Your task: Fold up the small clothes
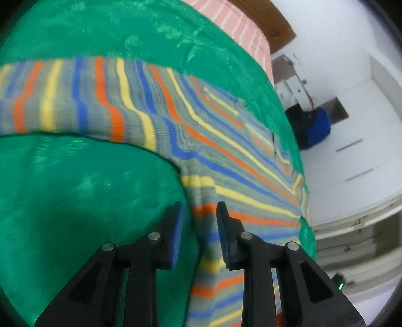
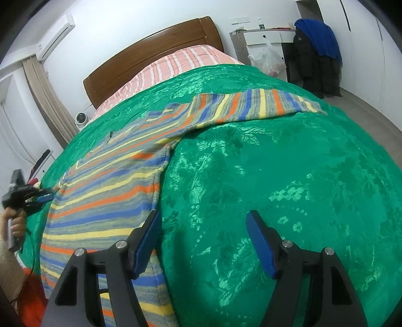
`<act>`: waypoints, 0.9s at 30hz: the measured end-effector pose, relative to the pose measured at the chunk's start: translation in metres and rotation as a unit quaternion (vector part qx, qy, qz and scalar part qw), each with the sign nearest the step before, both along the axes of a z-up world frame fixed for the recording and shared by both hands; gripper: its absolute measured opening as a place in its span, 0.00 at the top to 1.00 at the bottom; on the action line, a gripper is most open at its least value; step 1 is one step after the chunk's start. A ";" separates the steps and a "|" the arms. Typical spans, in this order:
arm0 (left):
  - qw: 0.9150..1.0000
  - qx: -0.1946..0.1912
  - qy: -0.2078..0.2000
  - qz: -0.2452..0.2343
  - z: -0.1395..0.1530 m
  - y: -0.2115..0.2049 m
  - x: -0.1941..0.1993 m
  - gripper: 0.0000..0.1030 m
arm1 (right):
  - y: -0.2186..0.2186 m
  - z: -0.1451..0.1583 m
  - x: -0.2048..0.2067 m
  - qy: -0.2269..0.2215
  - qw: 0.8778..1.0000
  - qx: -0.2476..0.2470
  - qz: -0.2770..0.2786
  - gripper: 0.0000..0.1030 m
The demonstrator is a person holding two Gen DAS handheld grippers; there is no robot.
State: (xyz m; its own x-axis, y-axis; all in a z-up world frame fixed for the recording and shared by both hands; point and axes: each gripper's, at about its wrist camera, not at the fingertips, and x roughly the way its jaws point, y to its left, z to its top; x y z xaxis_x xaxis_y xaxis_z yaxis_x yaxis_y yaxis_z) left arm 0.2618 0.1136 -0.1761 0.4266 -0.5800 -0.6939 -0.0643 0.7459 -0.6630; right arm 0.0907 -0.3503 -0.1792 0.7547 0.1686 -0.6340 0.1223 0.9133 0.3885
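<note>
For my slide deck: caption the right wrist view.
Open right claw hovers at the striped sweater's edge on the green bedspread.

One striped sweater (image 2: 105,196), seemingly; two claws (image 2: 203,241).

Both wrist views low over striped sweater (image 1: 155,110).

Stripes on green

Sweater (image 2: 105,198) banded in orange, yellow and blue over grey; bedspread (image 2: 289,176) glossy emerald with a woven leaf-and-flower pattern; sheet (image 2: 173,65) pink with white stripes; headboard (image 2: 150,47) brown wood; both grippers black with blue pads (image 2: 261,244); wall (image 2: 130,22) white; jacket (image 2: 319,37) blue over black.
</note>
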 end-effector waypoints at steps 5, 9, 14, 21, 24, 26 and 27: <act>0.999 -0.006 0.017 0.026 -0.015 -0.006 0.010 0.98 | -0.001 -0.001 -0.001 0.001 1.000 0.003 0.000 0.33; 0.996 0.069 -0.005 0.052 0.008 0.004 0.002 0.99 | 0.000 -0.001 -0.001 0.000 1.000 0.003 0.002 0.33; 0.989 0.141 0.008 0.053 0.002 0.012 0.000 1.00 | -0.002 -0.005 0.004 0.004 1.000 0.004 0.004 0.33; 0.999 0.025 -0.015 0.035 0.010 0.021 -0.045 0.60 | -0.005 -0.004 0.003 0.000 1.000 0.007 0.003 0.33; 0.996 0.081 -0.044 -0.016 0.026 -0.012 -0.073 0.60 | -0.003 0.005 0.001 -0.013 1.000 0.006 0.007 0.33; 0.982 0.177 -0.049 -0.048 0.028 -0.039 -0.094 0.64 | 0.004 0.018 -0.004 -0.032 0.999 -0.001 0.026 0.33; 0.971 0.229 -0.037 -0.058 0.022 -0.047 -0.103 0.79 | 0.012 0.025 -0.006 -0.042 0.998 -0.008 0.047 0.33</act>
